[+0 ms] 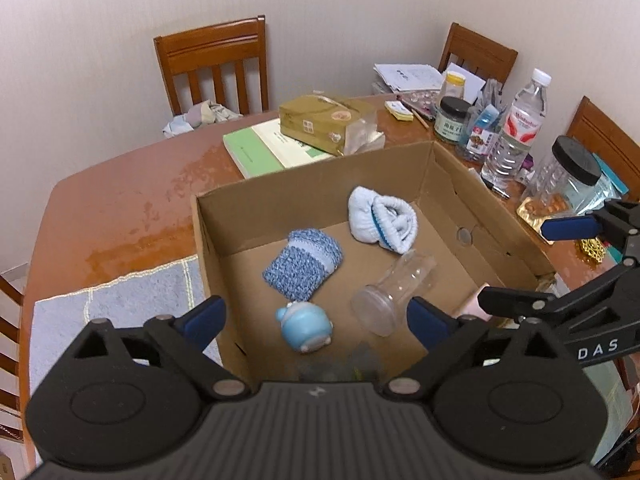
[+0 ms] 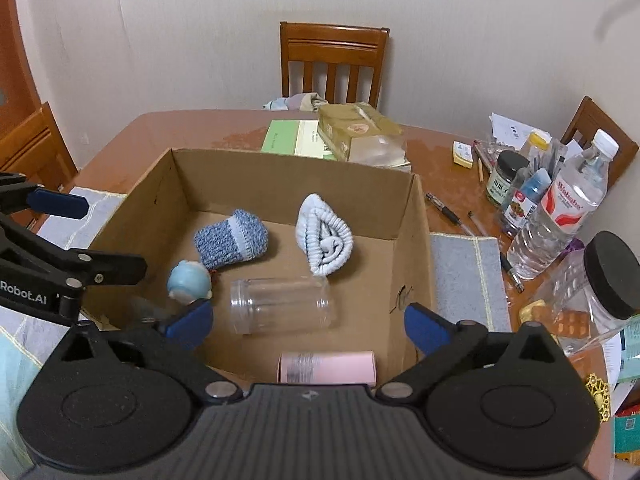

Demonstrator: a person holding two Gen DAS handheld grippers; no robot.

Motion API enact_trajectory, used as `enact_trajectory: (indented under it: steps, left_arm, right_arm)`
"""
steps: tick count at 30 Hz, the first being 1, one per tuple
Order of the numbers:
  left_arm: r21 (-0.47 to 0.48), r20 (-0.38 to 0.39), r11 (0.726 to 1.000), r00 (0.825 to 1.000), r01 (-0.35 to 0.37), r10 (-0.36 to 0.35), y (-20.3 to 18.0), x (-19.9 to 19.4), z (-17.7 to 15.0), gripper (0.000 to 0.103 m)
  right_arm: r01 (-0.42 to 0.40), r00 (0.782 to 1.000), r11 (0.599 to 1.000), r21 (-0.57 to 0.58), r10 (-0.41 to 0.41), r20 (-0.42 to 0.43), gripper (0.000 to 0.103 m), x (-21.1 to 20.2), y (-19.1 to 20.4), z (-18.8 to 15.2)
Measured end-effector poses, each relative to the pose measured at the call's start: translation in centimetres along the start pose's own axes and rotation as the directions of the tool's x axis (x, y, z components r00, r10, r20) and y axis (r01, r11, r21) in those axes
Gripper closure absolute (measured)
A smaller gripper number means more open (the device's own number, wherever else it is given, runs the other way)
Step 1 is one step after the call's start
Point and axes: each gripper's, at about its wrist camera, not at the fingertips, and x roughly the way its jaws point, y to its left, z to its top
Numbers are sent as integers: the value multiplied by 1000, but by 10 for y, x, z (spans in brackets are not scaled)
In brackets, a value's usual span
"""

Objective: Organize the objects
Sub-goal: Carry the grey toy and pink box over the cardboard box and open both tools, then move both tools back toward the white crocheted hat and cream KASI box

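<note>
Landmark: cardboard box [image 2: 412, 216] on counter [image 1: 120, 184].
Inside box: clear jar [image 2: 280, 304], pink tube [image 2: 328, 366], two socks.
Right of box: water bottle [image 2: 568, 212], label "Wahaha".
Left tool [image 1: 316, 316]: released, "Robot.AI".
Right tool [image 2: 308, 320]: released, "DAS".

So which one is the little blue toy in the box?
Look inside the open cardboard box on the wooden table. By its left wall, next to the speckled blue knitted sock, sits the toy. It is the only smooth, round, shiny blue thing there.
</note>
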Motion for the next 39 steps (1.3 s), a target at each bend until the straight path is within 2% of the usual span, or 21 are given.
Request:
enact_trajectory:
  steps: [6, 12, 19, 24, 28, 32, 39]
  left_arm:
    - [8, 32, 1000, 999, -10, 10, -6, -17, -4, 5]
    - [7, 63, 999, 997, -53, 53, -15, -33, -22, 5]
    - [-14, 78, 997, 994, -76, 77, -27, -46, -61, 5]
    - [-7, 82, 996, 993, -89, 89, -41, -53, -91, 5]
    - [1, 67, 994, 992, -105, 105, -54, -52, -114, 5]
    - [-36, 33, 996, 996, -77, 79, -61, -48, -134, 5]
    - [-97, -8, 991, 995, -95, 95, -67, -47, -154, 5]
  right_arm:
    - [-22, 1000, 1000, 21, 22, 18, 0, -10, -7, -4]
    - [-8, 999, 999, 41, 7, 33, 0, -24, -12, -21]
    - [-39, 996, 997, 67, 34, 79, 0, -42, -22, -65]
    - [-38, 998, 993, 108, 32, 62, 0, -51, -30, -101]
    - [3, 1000, 992, 125, -6, 26, 0, -50, -35, -125]
    - [12, 1000, 991, 132, -13, 9, 0, -54, -39, -143]
    - [29, 999, 995, 97, -27, -25, 0, -50, -48, -164]
